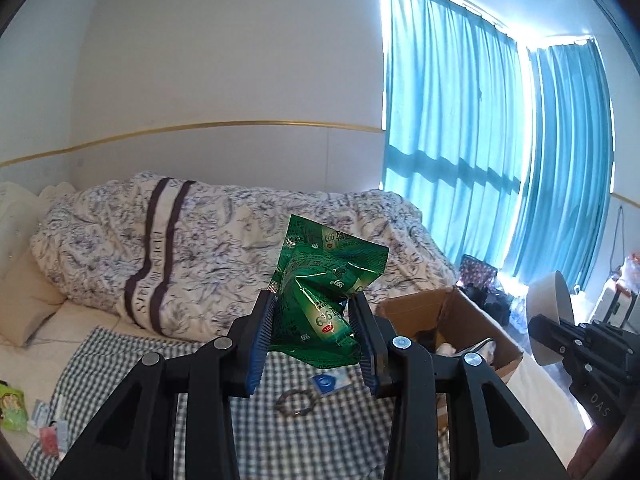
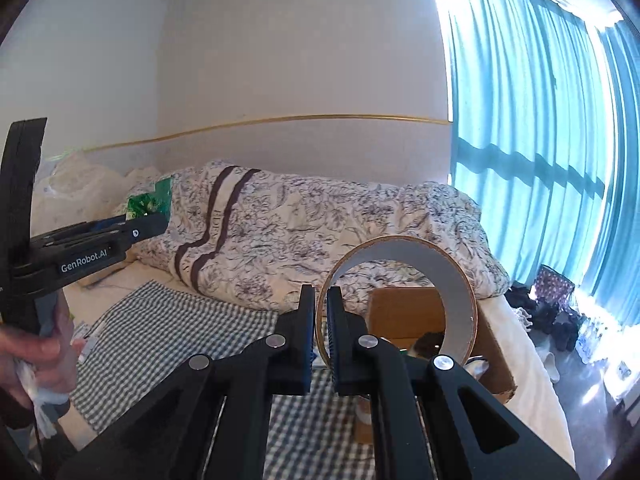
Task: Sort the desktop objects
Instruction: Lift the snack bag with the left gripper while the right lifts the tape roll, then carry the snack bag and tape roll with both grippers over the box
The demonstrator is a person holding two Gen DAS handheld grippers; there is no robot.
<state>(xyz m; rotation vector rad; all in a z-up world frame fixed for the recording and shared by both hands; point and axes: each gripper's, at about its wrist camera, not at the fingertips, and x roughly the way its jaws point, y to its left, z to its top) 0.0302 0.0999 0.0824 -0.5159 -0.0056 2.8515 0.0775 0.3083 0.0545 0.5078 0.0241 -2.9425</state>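
A crumpled green sachet pack (image 1: pixel 326 300) is clamped between the jaws of the left gripper (image 1: pixel 314 312) and held above the checked cloth (image 1: pixel 160 356) on the bed. A tape roll (image 2: pixel 396 300) is pinched by its wall in the right gripper (image 2: pixel 320 320) — jaws narrow. Just beyond those jaws, an open cardboard box (image 2: pixel 404 312) is seen through the roll. Below the left jaws, a metal ring (image 1: pixel 298 402) and a small blue-and-white packet (image 1: pixel 326 384) are seen on the cloth.
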